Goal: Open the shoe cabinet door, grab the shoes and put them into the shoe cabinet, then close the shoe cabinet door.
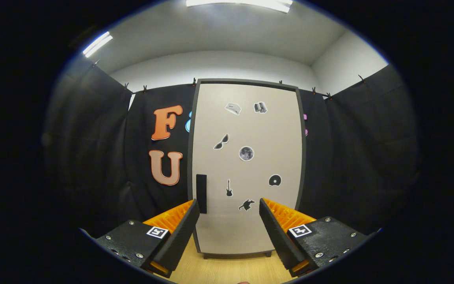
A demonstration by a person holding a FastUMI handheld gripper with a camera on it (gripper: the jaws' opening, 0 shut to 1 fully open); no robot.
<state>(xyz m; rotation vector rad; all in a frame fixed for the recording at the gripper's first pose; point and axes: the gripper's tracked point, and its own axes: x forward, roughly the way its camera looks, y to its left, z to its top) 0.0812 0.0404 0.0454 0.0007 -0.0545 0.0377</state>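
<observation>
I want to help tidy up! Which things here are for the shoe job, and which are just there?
For the job:
- shoe cabinet door, shut
- its dark handle, near the door's left edge
- gripper, fingers open, holding nothing, the door beyond them

Just there:
- stickers on the door
- black cloth wall
- wooden floor
- ceiling lights

Wooden floor (227, 272), ceiling lights (239, 4).

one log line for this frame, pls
stage: approach | cabinet door: closed | handle: left edge of door, just beyond left finger | tongs: open, holding nothing | stickers on door | floor: wood
</observation>
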